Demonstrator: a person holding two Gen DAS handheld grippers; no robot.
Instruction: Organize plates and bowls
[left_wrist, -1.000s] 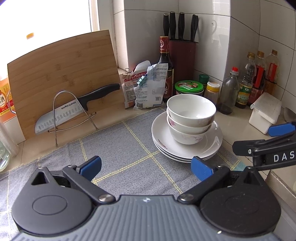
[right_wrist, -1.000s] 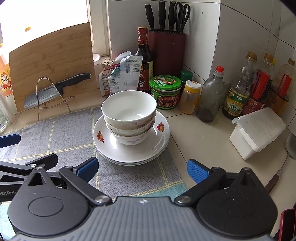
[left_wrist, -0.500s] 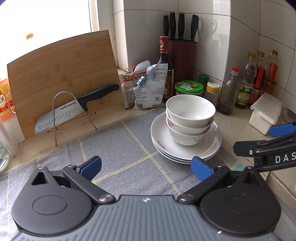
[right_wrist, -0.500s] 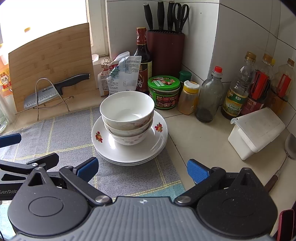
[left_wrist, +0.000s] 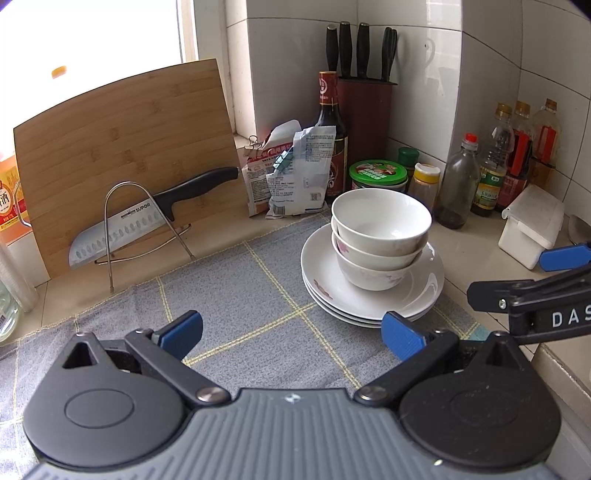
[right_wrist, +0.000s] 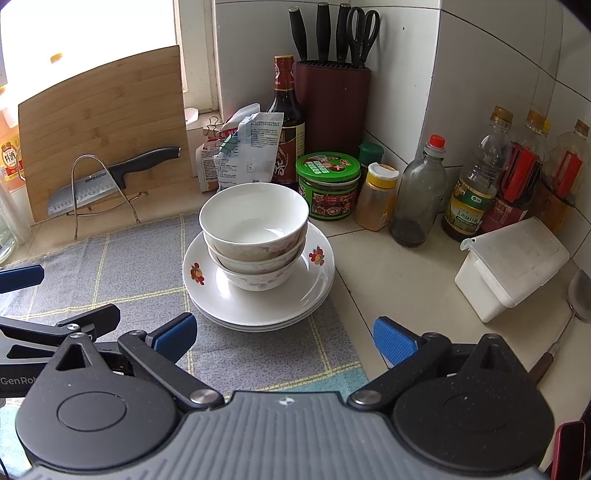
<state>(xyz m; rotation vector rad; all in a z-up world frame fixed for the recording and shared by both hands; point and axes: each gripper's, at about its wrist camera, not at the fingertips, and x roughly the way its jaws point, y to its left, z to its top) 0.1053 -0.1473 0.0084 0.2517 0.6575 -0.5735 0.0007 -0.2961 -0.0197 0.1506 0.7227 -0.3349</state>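
Both tools have crept slightly closer to the crockery, the left tool and right tool each spread wide and empty. Three nested bowls sit on stacked plates on the table's grey cloth. Glazed, heavy and breakable, they are probably best pinched at the top bowl's rim.

Black left gripper with blue pads, ribbed grey base.

Far ahead and left of the tool, a bamboo cutting board leans against the wall (a knife rests on a wire stand before it). Straight ahead stand a knife block, a dark sauce bottle and a green-lidded jar; to the right, probably oil bottles.
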